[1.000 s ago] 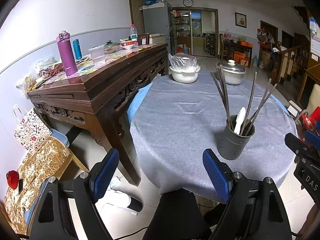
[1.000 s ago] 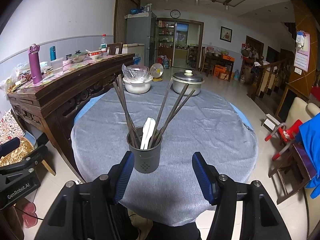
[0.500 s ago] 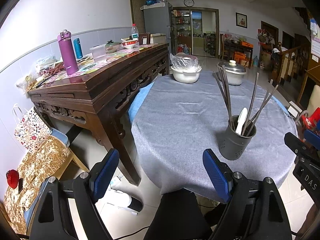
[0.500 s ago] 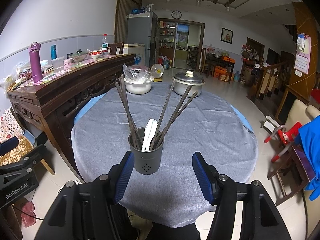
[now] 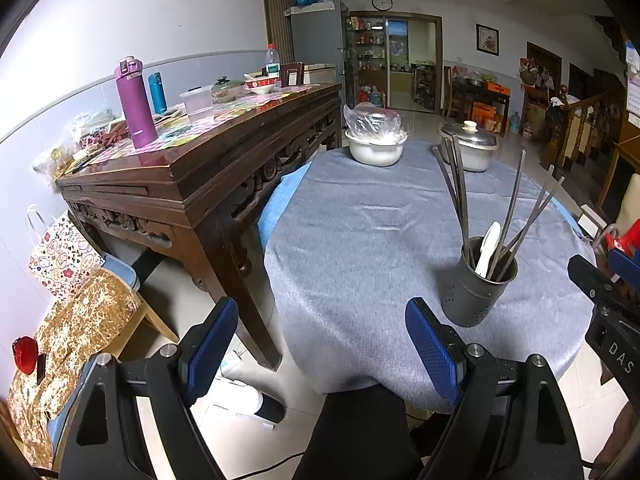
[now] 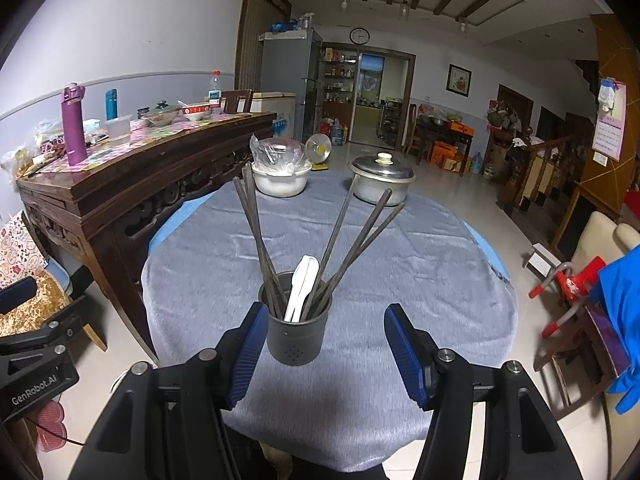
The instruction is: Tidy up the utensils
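A dark grey utensil holder stands near the front edge of the round table with its grey cloth. It holds several dark chopsticks and a white spoon. The holder also shows in the left wrist view, right of centre. My right gripper is open and empty, its blue pads just in front of the holder on either side. My left gripper is open and empty, at the table's front-left edge, left of the holder.
A white bowl under plastic wrap and a lidded metal pot stand at the table's far side. A dark wooden sideboard with a purple bottle stands to the left. A red chair stands on the right.
The right wrist view has drawn slightly back or up from the holder. Both grippers stay open, and the holder and utensils have not moved.
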`<state>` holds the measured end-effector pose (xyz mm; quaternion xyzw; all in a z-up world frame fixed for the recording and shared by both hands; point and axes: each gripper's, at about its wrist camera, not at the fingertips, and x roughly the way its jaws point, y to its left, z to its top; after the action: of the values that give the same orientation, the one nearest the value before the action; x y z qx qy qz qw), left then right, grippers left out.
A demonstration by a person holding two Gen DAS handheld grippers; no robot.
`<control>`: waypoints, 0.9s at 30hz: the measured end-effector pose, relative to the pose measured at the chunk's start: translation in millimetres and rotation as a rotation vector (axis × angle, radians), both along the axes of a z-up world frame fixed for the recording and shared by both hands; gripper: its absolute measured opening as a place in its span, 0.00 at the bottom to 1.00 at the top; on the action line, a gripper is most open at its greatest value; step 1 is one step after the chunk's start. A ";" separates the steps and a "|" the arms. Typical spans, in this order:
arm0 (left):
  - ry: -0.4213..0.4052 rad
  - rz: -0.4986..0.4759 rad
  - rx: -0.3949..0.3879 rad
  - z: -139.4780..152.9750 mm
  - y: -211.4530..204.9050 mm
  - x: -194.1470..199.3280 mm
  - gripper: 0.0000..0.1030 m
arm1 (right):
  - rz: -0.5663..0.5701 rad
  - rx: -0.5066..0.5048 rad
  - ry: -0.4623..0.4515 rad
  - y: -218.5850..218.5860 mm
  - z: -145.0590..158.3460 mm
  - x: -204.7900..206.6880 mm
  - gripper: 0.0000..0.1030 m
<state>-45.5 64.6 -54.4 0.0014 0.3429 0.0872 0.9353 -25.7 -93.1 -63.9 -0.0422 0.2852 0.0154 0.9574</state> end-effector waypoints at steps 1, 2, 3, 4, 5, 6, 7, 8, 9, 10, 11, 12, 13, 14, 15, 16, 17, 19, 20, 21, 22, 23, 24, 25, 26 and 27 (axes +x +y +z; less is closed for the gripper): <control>0.001 0.001 0.003 -0.2 -0.8 2.2 0.83 | 0.001 -0.002 0.000 -0.1 -0.4 1.5 0.62; 0.004 0.000 0.003 -0.1 -1.3 4.3 0.83 | 0.000 -0.006 0.001 -0.6 -0.8 3.4 0.62; 0.010 -0.002 0.001 -0.4 -2.3 7.5 0.83 | 0.000 -0.010 0.003 -1.7 -1.4 6.0 0.62; 0.014 -0.003 -0.001 -0.6 -2.9 10.4 0.83 | 0.000 -0.012 0.006 -3.1 -1.9 7.8 0.62; 0.017 -0.004 -0.002 -0.3 -3.9 12.8 0.83 | -0.001 -0.013 0.009 -4.7 -2.3 9.8 0.62; 0.019 -0.005 0.000 -0.1 -4.8 15.1 0.83 | -0.005 -0.014 0.012 -7.5 -2.7 12.5 0.62; 0.021 -0.005 0.000 0.5 -6.0 18.2 0.83 | -0.010 -0.013 0.013 -9.6 -2.7 14.5 0.62; 0.023 -0.008 -0.003 0.8 -6.7 20.5 0.83 | -0.015 -0.010 0.015 -12.1 -2.6 17.0 0.62; 0.026 -0.011 -0.006 1.3 -7.5 22.9 0.83 | -0.022 0.000 0.018 -16.7 -2.8 20.6 0.62; 0.028 -0.012 -0.005 1.8 -9.0 25.5 0.83 | -0.026 0.006 0.019 -19.6 -2.7 22.5 0.62; 0.029 -0.013 0.001 2.9 -11.0 28.4 0.83 | -0.033 0.012 0.020 -23.0 -3.0 25.2 0.62; 0.030 -0.016 0.005 4.2 -12.7 30.5 0.83 | -0.037 0.018 0.025 -26.3 -3.5 28.3 0.62; 0.026 -0.026 0.006 6.7 -15.6 32.3 0.83 | -0.039 0.024 0.030 -29.0 -3.9 31.1 0.62; 0.020 -0.032 0.006 8.6 -17.7 33.2 0.83 | -0.040 0.029 0.029 -31.0 -3.7 33.1 0.62; 0.012 -0.043 0.012 11.4 -21.9 33.8 0.83 | -0.040 0.030 0.025 -32.3 -3.7 33.6 0.62; 0.008 -0.058 0.020 13.9 -26.4 34.2 0.83 | -0.039 0.029 0.020 -31.8 -3.1 34.0 0.62; 0.005 -0.073 0.026 16.6 -31.2 34.3 0.83 | -0.037 0.029 0.014 -32.4 -2.3 33.5 0.62; -0.011 -0.095 0.033 23.3 -38.5 33.5 0.83 | -0.035 0.034 0.003 -34.3 -0.9 30.9 0.62; -0.022 -0.103 0.035 26.7 -41.2 33.2 0.83 | -0.036 0.035 -0.002 -35.4 -0.7 29.2 0.62; -0.028 -0.111 0.034 30.1 -43.1 33.7 0.83 | -0.038 0.032 -0.006 -37.0 -1.4 27.1 0.62; -0.035 -0.120 0.029 33.0 -45.0 33.5 0.83 | -0.039 0.030 -0.009 -38.1 -1.9 26.5 0.62; -0.043 -0.128 0.023 34.6 -45.6 33.7 0.83 | -0.040 0.027 -0.011 -39.7 -3.1 25.3 0.62; -0.050 -0.132 0.018 35.7 -46.1 34.4 0.83 | -0.043 0.027 -0.009 -42.7 -5.5 24.4 0.62; -0.054 -0.139 0.013 35.8 -45.9 36.0 0.83 | -0.046 0.029 -0.006 -45.3 -7.5 24.7 0.62; -0.055 -0.149 0.005 35.0 -46.5 38.4 0.83 | -0.050 0.034 0.002 -49.4 -10.2 25.9 0.62; -0.050 -0.155 -0.005 32.5 -46.0 43.1 0.83 | -0.054 0.044 0.014 -55.5 -13.9 29.3 0.62</control>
<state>-2.3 18.6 -21.9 0.0235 0.3187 0.0137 0.9475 3.6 -148.6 -77.8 -0.0131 0.2926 -0.0040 0.9561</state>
